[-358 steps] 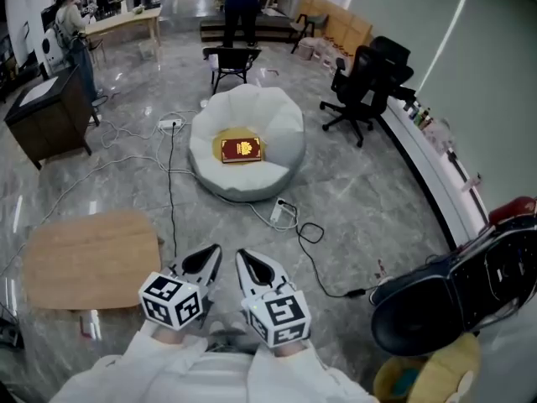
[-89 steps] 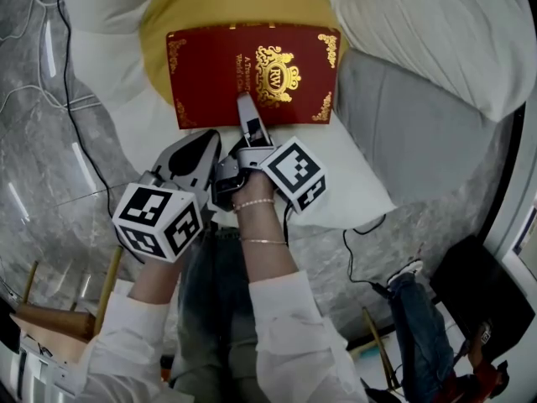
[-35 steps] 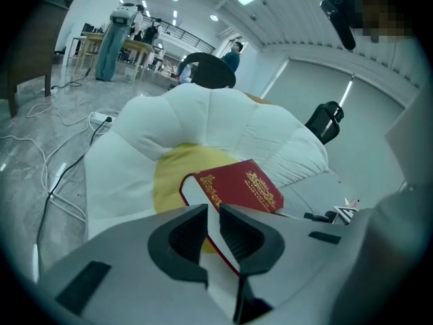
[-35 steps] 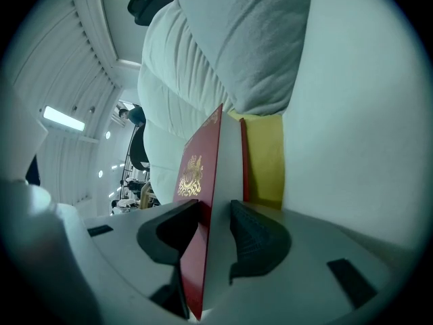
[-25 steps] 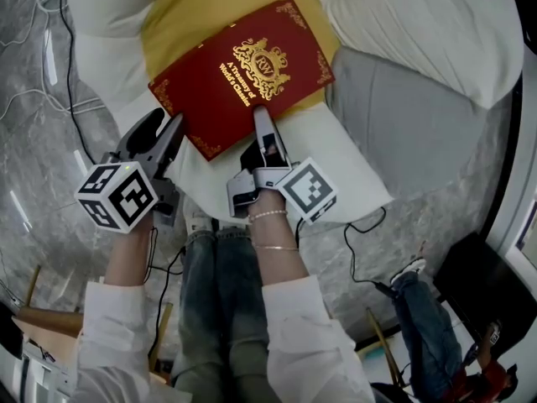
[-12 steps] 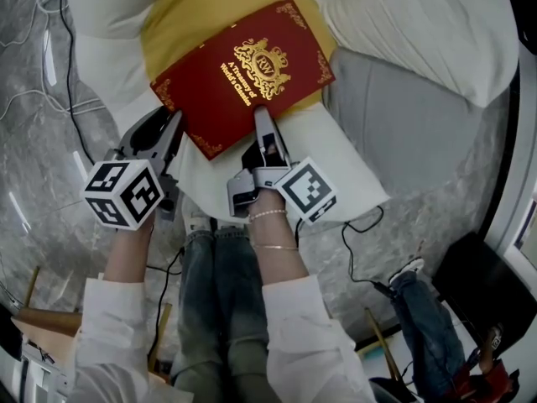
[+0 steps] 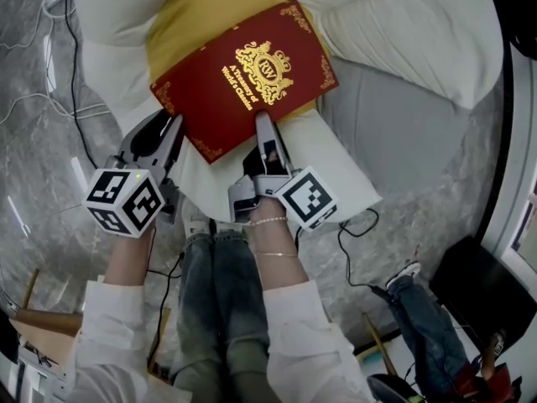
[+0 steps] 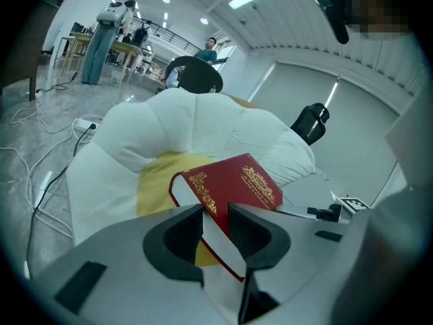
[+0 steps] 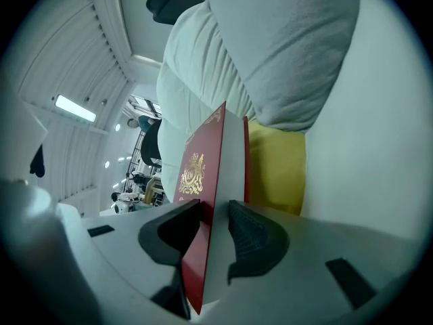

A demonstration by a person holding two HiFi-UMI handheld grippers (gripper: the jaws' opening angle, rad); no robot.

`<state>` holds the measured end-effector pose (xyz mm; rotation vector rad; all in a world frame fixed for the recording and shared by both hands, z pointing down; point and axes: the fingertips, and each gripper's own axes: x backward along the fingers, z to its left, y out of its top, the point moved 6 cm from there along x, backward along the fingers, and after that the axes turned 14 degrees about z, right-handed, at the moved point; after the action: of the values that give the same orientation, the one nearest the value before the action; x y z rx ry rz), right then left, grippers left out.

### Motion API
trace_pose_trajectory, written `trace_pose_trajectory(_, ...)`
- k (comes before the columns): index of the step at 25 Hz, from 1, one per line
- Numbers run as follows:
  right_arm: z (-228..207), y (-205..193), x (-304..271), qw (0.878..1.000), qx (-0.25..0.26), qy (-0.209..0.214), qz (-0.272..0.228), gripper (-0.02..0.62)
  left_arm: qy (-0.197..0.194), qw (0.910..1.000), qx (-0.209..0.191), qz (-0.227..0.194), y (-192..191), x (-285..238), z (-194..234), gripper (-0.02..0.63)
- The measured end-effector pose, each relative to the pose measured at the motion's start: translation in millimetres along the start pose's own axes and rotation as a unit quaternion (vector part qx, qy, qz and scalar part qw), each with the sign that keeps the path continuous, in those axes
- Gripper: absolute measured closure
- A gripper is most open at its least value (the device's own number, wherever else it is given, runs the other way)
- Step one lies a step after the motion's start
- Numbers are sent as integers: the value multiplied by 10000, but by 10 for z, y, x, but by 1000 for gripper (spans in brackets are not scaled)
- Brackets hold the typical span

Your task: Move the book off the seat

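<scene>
A red book with gold print lies skewed on a yellow cushion in the white beanbag seat. My left gripper is at the book's near left corner. In the left gripper view the book fills the gap of the left gripper, with both pads against it. My right gripper is shut on the near edge of the book. In the right gripper view the red cover stands between the pads of the right gripper.
Grey marble floor with loose cables lies left of the seat, and another cable lies at its right. A dark chair base is at the lower right. The person's legs are close to the seat's front edge.
The left gripper has moved in onto the book's near left corner and its jaws have narrowed onto it. The right gripper keeps its hold. The book has shifted slightly.
</scene>
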<state>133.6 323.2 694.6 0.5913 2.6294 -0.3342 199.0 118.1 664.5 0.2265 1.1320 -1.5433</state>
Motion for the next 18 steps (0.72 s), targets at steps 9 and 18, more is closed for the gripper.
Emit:
trace_pose_trajectory(9, -970, -102, -151, 9999, -89, 52, 44, 457, -11, 9997, -219, 66, -609, -605, 228, 488)
trace_pose_trajectory(18, -1862, -468, 177, 9948, -691, -755, 9, 462, -325, 9942, 40, 1021, -1423, -1048, 308, 488)
